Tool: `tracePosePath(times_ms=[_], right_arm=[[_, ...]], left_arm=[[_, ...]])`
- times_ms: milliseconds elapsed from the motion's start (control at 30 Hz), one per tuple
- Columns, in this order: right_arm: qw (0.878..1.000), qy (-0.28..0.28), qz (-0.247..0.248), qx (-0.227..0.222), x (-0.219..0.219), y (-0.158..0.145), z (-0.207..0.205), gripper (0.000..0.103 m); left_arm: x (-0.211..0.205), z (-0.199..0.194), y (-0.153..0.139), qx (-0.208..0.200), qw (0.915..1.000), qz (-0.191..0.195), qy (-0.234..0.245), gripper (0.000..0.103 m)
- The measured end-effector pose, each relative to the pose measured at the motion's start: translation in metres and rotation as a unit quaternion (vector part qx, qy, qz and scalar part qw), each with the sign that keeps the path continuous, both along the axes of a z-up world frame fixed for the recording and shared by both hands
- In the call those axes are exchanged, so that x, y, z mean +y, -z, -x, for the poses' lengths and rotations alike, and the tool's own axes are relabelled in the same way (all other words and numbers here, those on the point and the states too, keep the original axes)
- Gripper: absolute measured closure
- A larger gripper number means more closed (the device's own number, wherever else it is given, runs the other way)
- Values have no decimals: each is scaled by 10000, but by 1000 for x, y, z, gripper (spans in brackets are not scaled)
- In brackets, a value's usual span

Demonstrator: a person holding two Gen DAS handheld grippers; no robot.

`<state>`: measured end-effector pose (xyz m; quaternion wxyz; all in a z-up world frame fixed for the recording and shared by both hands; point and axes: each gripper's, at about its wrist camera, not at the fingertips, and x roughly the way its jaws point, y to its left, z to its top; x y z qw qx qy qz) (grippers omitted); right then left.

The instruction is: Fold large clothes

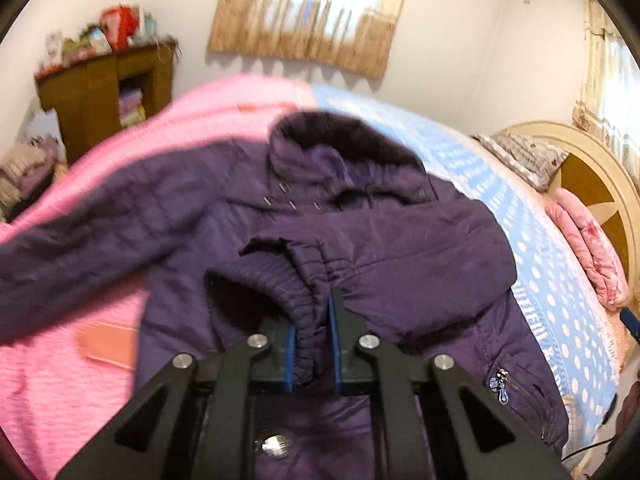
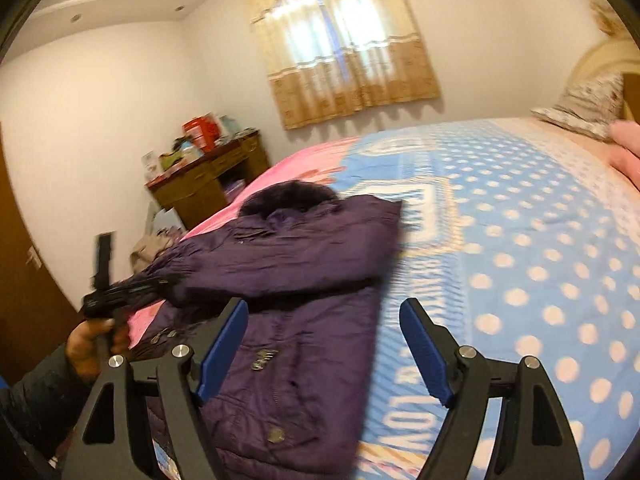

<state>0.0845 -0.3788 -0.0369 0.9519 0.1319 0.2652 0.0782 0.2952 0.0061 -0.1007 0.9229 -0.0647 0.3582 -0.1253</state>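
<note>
Pinching the purple coat's (image 1: 400, 248) ribbed cuff (image 1: 280, 292), the left tool (image 1: 314, 320) clamps; right tool (image 2: 324, 344) gapes, seemingly empty.

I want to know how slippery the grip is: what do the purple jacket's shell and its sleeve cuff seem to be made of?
Jacket: likely a smooth woven synthetic, nylon or polyester, going by its slight sheen and quilted creases. Cuff: ribbed, matte knit, probably elastic, bunched between the left gripper's blue pads.
</note>
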Motion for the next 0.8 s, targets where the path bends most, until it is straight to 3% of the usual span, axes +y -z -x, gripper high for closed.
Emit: tracePosePath(times_ms=[133, 233, 300, 367, 433, 567, 633, 700, 800], right_arm=[[9989, 288, -355, 124, -23, 3, 4, 23], [9980, 506, -255, 294, -26, 10, -7, 22], [9976, 501, -102, 460, -19, 14, -22, 22], [9974, 321, 126, 634, -5, 17, -48, 22], [9964, 167, 444, 705, 14, 19, -71, 22], [9932, -154, 913, 712, 52, 22, -137, 22], [9914, -225, 1059, 739, 66, 27, -163, 22], [9845, 55, 1539, 838, 75, 39, -199, 26], [9783, 262, 1509, 1394, 64, 72, -241, 46]], left_arm=[[18, 8, -1, -137, 9994, -245, -190, 89], [14, 0, 20, 47, 9975, -678, -182, 88], [6, -7, 35, 228, 9954, -898, -237, 77], [1, -4, 34, 159, 9921, -1186, -385, 57], [-2, 2, 22, -72, 9906, -1295, -438, 47], [-3, 12, -12, -898, 9819, -1491, -750, 15], [-4, 6, -22, -1086, 9780, -1564, -851, 6], [-6, -5, -29, -1191, 9745, -1639, -967, 4], [-14, -22, -22, -1109, 9755, -1671, -901, 3]])
